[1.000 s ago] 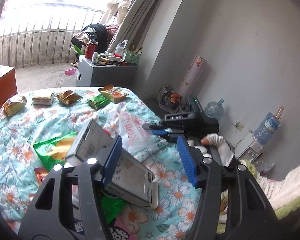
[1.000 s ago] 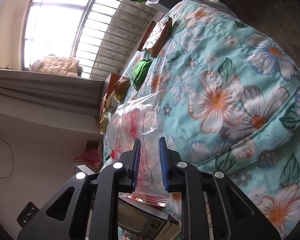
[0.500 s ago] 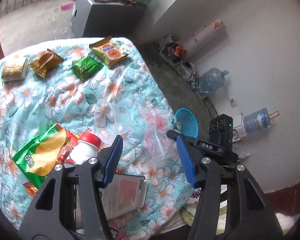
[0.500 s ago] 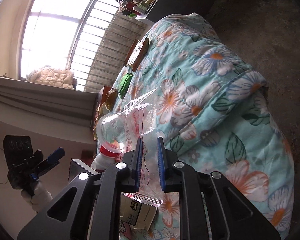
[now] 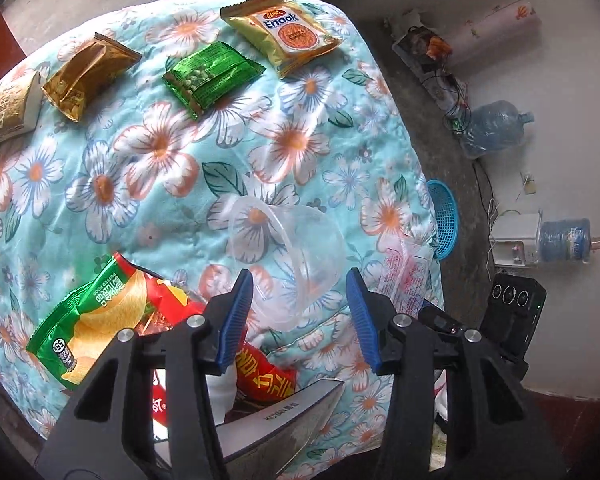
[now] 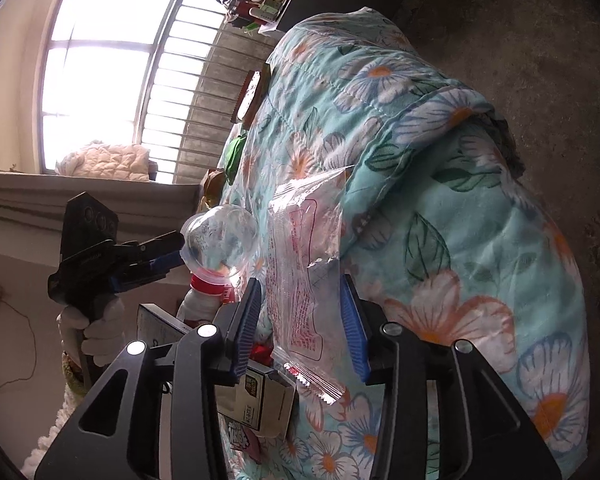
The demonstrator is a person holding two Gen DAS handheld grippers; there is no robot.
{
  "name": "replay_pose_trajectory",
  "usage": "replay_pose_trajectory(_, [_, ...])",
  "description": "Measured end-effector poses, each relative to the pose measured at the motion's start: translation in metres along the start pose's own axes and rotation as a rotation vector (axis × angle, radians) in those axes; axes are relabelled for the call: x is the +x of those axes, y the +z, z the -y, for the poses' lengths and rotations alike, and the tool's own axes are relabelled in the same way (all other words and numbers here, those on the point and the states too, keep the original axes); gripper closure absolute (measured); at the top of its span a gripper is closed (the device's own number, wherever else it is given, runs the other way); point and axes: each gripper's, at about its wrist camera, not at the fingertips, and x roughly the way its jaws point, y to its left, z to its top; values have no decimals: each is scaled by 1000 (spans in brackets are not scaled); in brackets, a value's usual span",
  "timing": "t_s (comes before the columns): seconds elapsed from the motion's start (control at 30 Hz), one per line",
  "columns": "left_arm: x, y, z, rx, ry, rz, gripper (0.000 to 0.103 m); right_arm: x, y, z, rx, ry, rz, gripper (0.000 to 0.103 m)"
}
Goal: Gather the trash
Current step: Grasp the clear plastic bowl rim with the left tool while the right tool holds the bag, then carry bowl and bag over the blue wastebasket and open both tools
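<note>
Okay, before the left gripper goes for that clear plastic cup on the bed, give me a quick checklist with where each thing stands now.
1. Clear plastic cup between the left gripper fingers: ok, its lower end lies in the gap.
2. Pads pressing the cup: not ok, jaws closing, gap visible.
3. Cup free of the red wrapper: cannot tell.
4. Right gripper released the clear printed bag: ok, jaws opening, pads off it.
5. Grippers apart: ok.
</note>
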Motion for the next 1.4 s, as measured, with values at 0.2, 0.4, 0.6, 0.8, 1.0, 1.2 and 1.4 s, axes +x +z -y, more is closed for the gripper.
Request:
replay_pose_trajectory(0.2, [11, 1, 6, 31, 23, -14, 74, 13, -4, 3, 4, 6, -24, 63])
replay_pose_trajectory(0.4, [7, 1, 16, 92, 33, 29, 89, 16, -1, 5, 34, 32, -14, 72])
replay_pose_trajectory(0.6, [-3, -3, 27, 146, 35, 70, 98, 13, -2, 12, 65, 65, -9, 90])
replay_pose_trajectory(0.8, [-28, -13, 41, 205, 41, 156, 99, -6, -4, 4, 42, 80, 37, 94])
replay_pose_trajectory(1.0, [-57, -34, 76, 309, 51, 240, 99, -38, -10, 1, 33, 101, 102, 96])
replay_pose_trajectory(1.2, [-55, -57, 128, 438, 58, 270, 99, -80, -22, 16, 46, 113, 181, 97])
replay_pose_trajectory(1.4, [-22, -68, 197, 563, 57, 247, 99, -143, -34, 52, 110, 105, 330, 97])
